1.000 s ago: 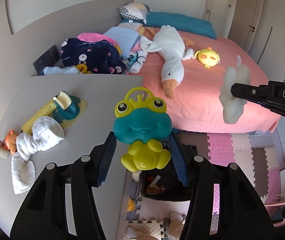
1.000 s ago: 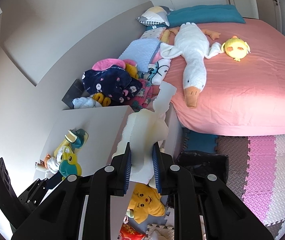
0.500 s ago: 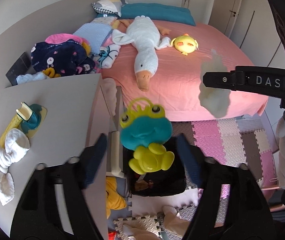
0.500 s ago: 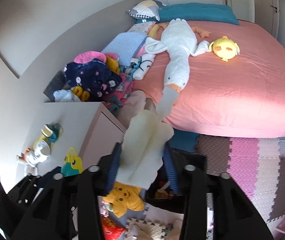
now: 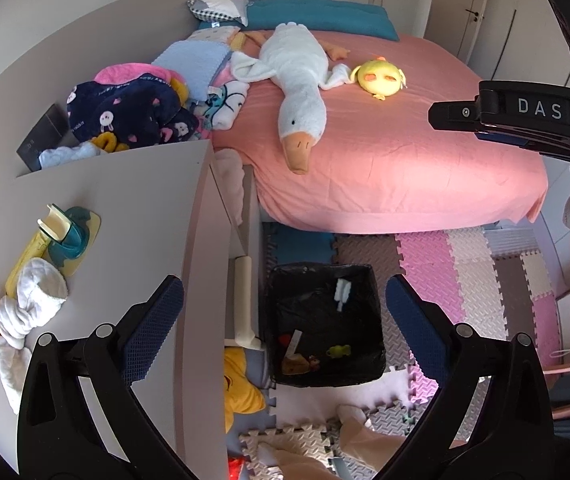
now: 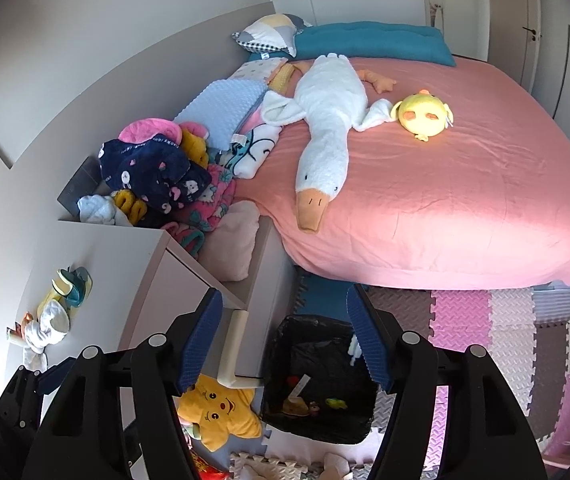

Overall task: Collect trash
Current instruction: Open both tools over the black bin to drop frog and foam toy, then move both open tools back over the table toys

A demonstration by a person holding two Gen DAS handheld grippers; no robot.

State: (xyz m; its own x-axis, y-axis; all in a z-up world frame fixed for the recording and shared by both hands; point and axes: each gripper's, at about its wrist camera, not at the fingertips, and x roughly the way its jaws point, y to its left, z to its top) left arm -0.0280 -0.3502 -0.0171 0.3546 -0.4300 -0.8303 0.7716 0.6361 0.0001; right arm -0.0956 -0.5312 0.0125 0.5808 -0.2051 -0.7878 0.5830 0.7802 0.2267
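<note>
While both your left gripper [image 5: 285, 320] and right gripper [image 6: 283, 338] hang wide apart and hold nothing above the black bin [image 5: 323, 376], more trash lies on the white desk [image 5: 133, 200] at nine o'clock. You take the crumpled white tissue [image 5: 31, 304] at its thick middle; it looks soft and very light, so it squashes easily.
</note>
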